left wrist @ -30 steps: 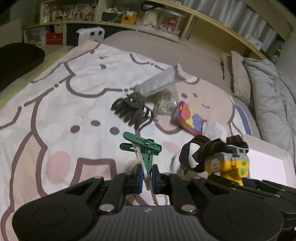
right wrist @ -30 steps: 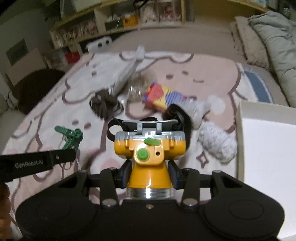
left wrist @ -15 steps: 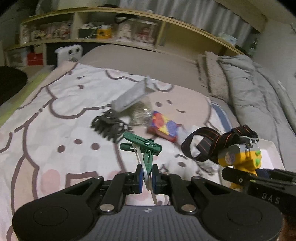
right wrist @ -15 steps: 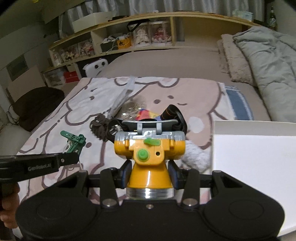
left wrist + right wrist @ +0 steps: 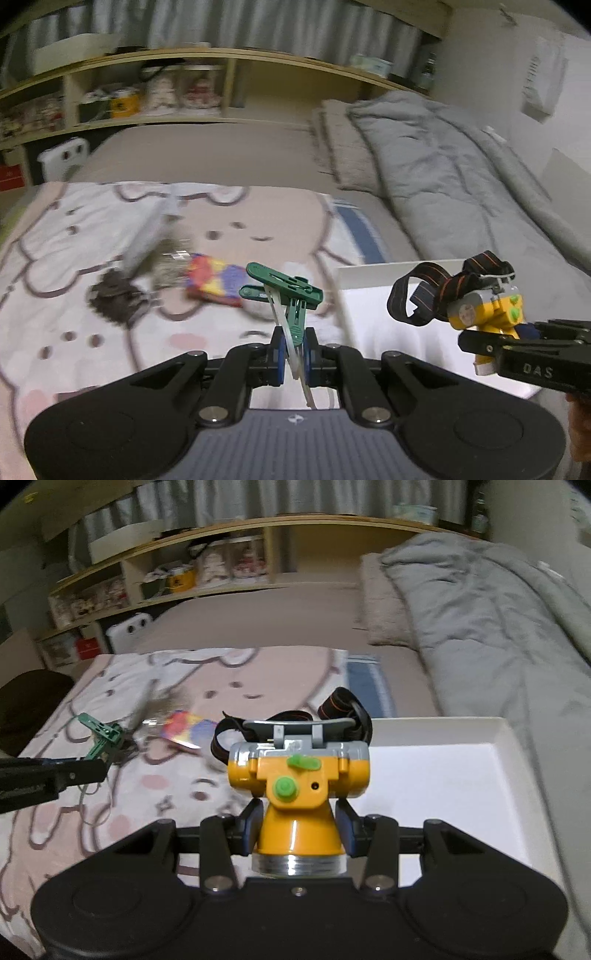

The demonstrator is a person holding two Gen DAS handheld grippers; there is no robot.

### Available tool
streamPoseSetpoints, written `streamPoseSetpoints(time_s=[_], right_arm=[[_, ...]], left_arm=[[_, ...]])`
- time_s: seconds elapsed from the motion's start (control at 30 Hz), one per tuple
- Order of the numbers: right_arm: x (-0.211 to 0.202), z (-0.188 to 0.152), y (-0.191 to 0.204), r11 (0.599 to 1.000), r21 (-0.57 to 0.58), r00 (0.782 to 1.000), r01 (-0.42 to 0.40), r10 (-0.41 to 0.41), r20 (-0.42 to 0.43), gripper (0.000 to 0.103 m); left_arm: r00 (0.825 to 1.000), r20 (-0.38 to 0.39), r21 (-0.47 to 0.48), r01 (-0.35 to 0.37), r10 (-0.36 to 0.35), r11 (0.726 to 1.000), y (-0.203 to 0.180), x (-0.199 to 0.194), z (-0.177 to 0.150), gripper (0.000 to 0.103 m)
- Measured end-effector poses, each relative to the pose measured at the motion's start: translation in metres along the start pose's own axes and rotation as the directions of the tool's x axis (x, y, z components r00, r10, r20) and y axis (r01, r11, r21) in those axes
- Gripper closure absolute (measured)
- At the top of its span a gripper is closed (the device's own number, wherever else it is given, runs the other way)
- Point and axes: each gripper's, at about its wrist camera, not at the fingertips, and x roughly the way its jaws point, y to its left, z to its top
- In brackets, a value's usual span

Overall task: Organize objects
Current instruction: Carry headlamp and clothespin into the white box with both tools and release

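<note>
Both loads now off the bed and swung toward the white tray (image 5: 509, 738); half a second back the tray sat only at the 3 o'clock edge of either view, now fills the right half of the right wrist view. Means, by judgement: pick-up done for both items, drop into the tray next.

Left gripper (image 5: 293, 354): jaws closed tight on the stem of the green clip (image 5: 284, 286), a pale cord trailing from between them. Right gripper (image 5: 299, 830): jaws clamped on the orange body of the headlamp (image 5: 295, 775), black strap looped behind at 12 o'clock.

Left wrist view alone shows the headlamp side-on at 3 o'clock, over the tray, plus the dark hair claw (image 5: 114, 302) lying at 9 o'clock. Right wrist view alone shows the tray's far rim and bare floor, and the clip at 9 o'clock, above the blanket rather than the tray. Colourful box (image 5: 214, 280) and a blurred bag left on the bed.
</note>
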Motion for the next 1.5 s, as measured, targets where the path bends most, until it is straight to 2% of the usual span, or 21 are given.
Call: streamPoseSetpoints(time_s=[0.17,0.4,0.63,0.8,0.93,1.0,1.03,1.1,1.17,1.2,1.5], right_arm=[[0.002,-0.008,-0.050,0.997,0.032,0.997,0.066,-0.065,-0.032,0.059],[0.012,-0.028,-0.106,0.990,0.056,0.987,0.131,-0.125,-0.098,0.059],[0.037,-0.045,-0.144,0.983,0.060,0.969,0.173,-0.159,-0.190,0.059],[0.049,-0.059,-0.160,0.981,0.075,0.966,0.178,-0.159,-0.203,0.059],[0.055,-0.067,-0.167,0.981,0.102,0.967,0.167,-0.143,-0.210,0.059],[0.059,-0.069,-0.168,0.979,0.104,0.963,0.174,-0.147,-0.227,0.059],[0.061,-0.069,-0.170,0.978,0.110,0.959,0.178,-0.147,-0.240,0.059],[0.061,-0.069,-0.172,0.974,0.131,0.959,0.184,-0.148,-0.243,0.058],[0.056,-0.068,-0.173,0.973,0.139,0.961,0.185,-0.149,-0.233,0.044],[0.051,-0.067,-0.173,0.972,0.144,0.963,0.187,-0.153,-0.221,0.042],[0.028,-0.062,-0.167,0.967,0.159,0.967,0.199,-0.168,-0.190,0.038]], left_arm=[[0.995,-0.026,0.022,0.099,-0.099,0.995,-0.045,0.020,-0.003,0.093],[0.972,-0.093,0.028,0.221,-0.218,0.975,-0.098,0.053,-0.018,0.093],[0.945,-0.163,0.048,0.294,-0.283,0.955,-0.143,0.088,-0.027,0.093],[0.944,-0.179,0.028,0.285,-0.275,0.958,-0.160,0.116,-0.033,0.093],[0.920,-0.202,-0.011,0.340,-0.335,0.940,-0.168,0.133,-0.038,0.093],[0.915,-0.211,-0.029,0.346,-0.344,0.938,-0.173,0.143,-0.041,0.092],[0.916,-0.216,-0.032,0.339,-0.337,0.940,-0.175,0.147,-0.043,0.089],[0.916,-0.253,-0.022,0.317,-0.313,0.948,-0.178,0.156,-0.052,0.072],[0.915,-0.273,-0.020,0.302,-0.296,0.953,-0.178,0.160,-0.059,0.067],[0.913,-0.280,-0.021,0.303,-0.296,0.953,-0.176,0.161,-0.061,0.063],[0.924,-0.266,0.026,0.290,-0.273,0.957,-0.169,0.141,-0.060,0.047]])
